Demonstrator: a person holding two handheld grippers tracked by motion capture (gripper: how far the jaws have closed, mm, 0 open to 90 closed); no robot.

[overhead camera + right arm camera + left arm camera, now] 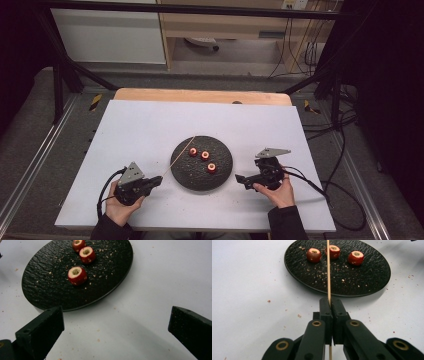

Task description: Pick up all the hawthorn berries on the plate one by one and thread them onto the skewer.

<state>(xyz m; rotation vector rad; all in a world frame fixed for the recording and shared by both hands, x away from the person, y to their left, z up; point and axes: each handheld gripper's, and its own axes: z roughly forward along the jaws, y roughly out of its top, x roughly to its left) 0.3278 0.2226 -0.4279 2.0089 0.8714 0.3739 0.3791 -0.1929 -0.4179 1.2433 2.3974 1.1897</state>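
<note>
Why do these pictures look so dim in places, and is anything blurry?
High view: the room around the white table is dark and the picture is soft. Left gripper view: the black plate is sharp; the left tongs, shut on the skewer, blur near the lens. Right gripper view: the right tongs cast a soft shadow.

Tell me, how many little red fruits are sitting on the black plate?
3. On the black plate, one red fruit lies nearest the wooden skewer, one in the middle, and one closest to the right gripper. None looks hidden.
</note>
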